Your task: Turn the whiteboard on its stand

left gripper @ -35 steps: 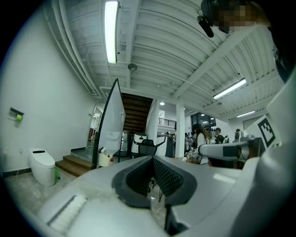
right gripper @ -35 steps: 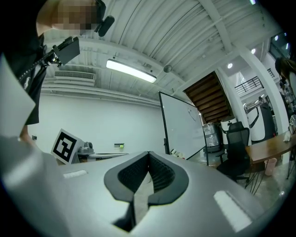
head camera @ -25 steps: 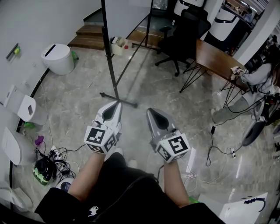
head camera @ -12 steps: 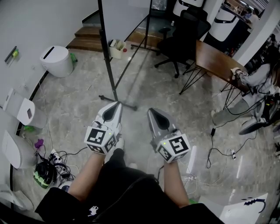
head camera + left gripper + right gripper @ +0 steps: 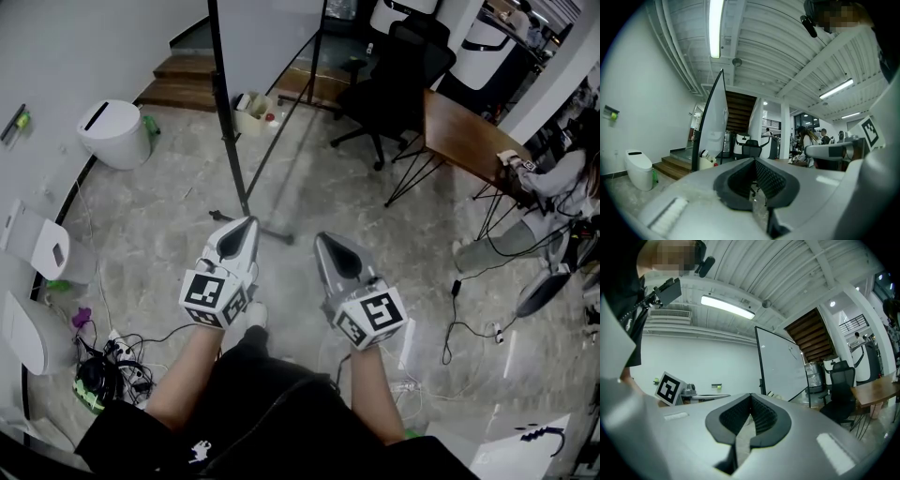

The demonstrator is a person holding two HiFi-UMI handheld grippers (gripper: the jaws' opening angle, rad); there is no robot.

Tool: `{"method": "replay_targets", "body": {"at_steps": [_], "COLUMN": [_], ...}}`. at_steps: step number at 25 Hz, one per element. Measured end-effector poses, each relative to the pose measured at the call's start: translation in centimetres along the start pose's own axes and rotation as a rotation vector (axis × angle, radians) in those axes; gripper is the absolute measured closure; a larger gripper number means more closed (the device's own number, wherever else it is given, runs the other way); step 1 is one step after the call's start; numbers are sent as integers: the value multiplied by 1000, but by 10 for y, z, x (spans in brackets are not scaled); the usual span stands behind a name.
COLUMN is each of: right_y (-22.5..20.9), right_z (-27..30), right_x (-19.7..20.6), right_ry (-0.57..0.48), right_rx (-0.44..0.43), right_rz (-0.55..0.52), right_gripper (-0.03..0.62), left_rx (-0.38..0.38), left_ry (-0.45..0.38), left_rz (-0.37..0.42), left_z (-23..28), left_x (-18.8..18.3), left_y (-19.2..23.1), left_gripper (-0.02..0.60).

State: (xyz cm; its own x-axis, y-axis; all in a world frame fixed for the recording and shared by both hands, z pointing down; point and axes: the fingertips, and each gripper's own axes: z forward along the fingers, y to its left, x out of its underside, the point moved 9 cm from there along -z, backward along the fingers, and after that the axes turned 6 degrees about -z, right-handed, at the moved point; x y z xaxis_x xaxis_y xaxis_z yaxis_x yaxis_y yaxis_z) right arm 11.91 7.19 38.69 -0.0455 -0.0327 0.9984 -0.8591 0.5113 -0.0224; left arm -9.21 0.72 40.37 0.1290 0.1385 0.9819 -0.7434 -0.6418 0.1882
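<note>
The whiteboard [image 5: 267, 28] stands upright on its black stand [image 5: 228, 141] at the top middle of the head view, with its foot [image 5: 251, 228] on the marble floor. My left gripper [image 5: 242, 232] is shut and holds nothing; its tip points at the stand's foot, well short of the board. My right gripper [image 5: 328, 246] is beside it, also shut and holding nothing. The left gripper view shows the whiteboard [image 5: 715, 124] almost edge-on, beyond the gripper [image 5: 754, 161]. In the right gripper view the whiteboard [image 5: 783, 366] faces me behind the gripper [image 5: 751, 397].
A white bin [image 5: 112, 131] and wooden steps [image 5: 192, 75] lie to the left of the board. A black office chair [image 5: 398, 66] and a wooden desk [image 5: 464, 127] are to its right. Cables [image 5: 108, 361] litter the floor at lower left. A person [image 5: 553, 169] sits at far right.
Both grippers keep their places and stay shut. The floor items have slid slightly down and left in the head view, so I have moved a little towards the stand.
</note>
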Motion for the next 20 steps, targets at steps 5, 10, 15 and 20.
{"method": "replay_targets", "body": {"at_steps": [5,10,15,20], "right_y": [-8,-15,-18,-25], "right_z": [39,72,109,141], "right_x": [-4,-8,-9,-9], "right_ry": [1,3,12,9], "right_rx": [14,30,45,58], "right_rz": [-9,-25,-33,-38], "right_gripper": [589,589,589,589], "left_rx": [25,40,51,58], "left_ry": [1,-11,-10,-10], "left_rz": [-10,-20,-20,-19], "left_z": [25,47,64,83], "left_x": [-9,-19,-27,-32], "left_y": [32,62,96,126], "left_gripper": [578,578,578,578]}}
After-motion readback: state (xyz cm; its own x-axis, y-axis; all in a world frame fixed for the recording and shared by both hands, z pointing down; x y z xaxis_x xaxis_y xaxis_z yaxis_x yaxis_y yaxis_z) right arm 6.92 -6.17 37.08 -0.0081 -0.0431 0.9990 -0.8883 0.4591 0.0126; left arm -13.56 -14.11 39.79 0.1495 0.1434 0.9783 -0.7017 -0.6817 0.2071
